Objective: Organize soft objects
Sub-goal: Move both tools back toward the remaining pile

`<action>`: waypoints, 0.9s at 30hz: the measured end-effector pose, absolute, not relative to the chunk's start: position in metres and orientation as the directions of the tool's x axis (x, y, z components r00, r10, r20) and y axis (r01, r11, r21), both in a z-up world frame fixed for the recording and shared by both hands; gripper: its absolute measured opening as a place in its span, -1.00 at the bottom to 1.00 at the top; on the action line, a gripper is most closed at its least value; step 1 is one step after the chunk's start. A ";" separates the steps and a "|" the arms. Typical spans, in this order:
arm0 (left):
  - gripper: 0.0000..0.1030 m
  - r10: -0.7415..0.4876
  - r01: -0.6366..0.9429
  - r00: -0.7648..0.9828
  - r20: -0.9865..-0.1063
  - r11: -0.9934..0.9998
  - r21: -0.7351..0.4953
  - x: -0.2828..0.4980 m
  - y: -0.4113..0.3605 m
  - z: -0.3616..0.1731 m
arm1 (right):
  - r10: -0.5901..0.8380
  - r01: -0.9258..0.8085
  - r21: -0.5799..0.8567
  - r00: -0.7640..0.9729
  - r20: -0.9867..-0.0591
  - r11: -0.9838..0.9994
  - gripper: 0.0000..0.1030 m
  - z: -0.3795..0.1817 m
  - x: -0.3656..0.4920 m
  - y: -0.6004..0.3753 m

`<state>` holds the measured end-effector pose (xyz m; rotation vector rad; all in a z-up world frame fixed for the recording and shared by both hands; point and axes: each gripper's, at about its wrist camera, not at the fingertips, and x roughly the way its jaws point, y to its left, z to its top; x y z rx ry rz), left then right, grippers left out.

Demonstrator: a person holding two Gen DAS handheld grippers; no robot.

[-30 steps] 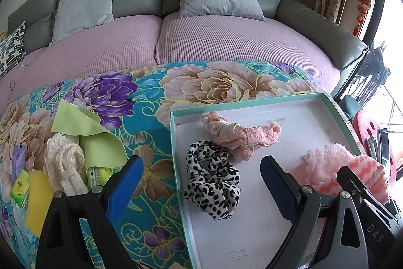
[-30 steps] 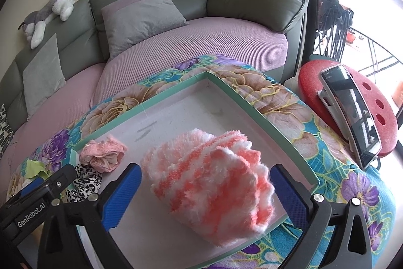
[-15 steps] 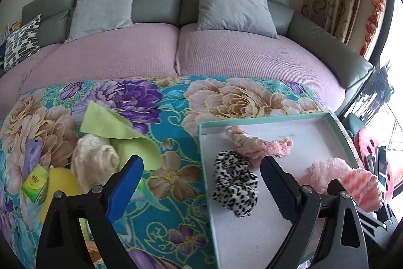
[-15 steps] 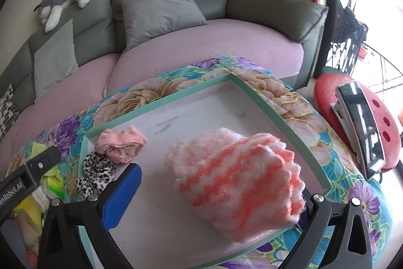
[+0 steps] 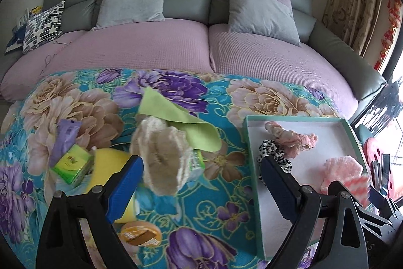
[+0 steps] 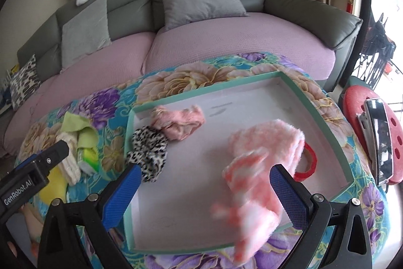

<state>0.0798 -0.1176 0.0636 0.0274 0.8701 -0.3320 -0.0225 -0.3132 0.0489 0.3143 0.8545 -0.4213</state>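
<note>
Judging from the layout, the task was taken to be partly complete. Three soft items were found inside the tray (image 6: 335, 140): a pink-and-white fluffy cloth (image 6: 262, 155) at 3 o'clock, a pink lace piece (image 6: 178, 121) at 11 o'clock, and a leopard scrunchie (image 6: 148, 151) at 9 o'clock. Outside the tray, at 9 o'clock, a green cloth (image 5: 176, 121) and a cream knit piece (image 5: 161, 155) were left unsorted. The left gripper (image 5: 201, 188) and right gripper (image 6: 205, 196) were both held wide apart, gripping nothing.
</note>
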 end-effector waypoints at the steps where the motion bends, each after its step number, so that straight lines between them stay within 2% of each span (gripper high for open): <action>1: 0.83 -0.272 0.291 0.599 -0.753 0.950 -0.112 0.079 -0.112 0.065 | -0.224 0.469 0.097 0.581 -0.783 0.878 1.00 0.050 -0.022 -0.309; 11: 0.83 -0.231 0.184 0.617 -0.752 0.972 -0.148 0.079 -0.053 0.062 | -0.172 0.361 0.059 0.572 -0.802 0.931 1.00 0.051 -0.013 -0.263; 20: 0.83 -0.173 0.068 0.679 -0.713 0.983 -0.173 0.075 0.003 0.066 | -0.121 0.315 0.085 0.579 -0.806 0.945 1.00 0.045 -0.002 -0.236; 22: 0.87 -0.165 0.038 0.695 -0.700 0.980 -0.193 0.075 0.018 0.068 | -0.114 0.305 0.088 0.586 -0.803 0.948 1.00 0.045 0.000 -0.230; 23: 0.98 -0.162 0.024 0.701 -0.695 0.979 -0.204 0.075 0.024 0.068 | -0.110 0.299 0.090 0.589 -0.800 0.950 1.00 0.045 0.002 -0.227; 27: 0.99 -0.160 -0.029 0.726 -0.669 0.965 -0.262 0.076 0.049 0.070 | -0.088 0.264 0.095 0.606 -0.791 0.960 1.00 0.045 0.008 -0.211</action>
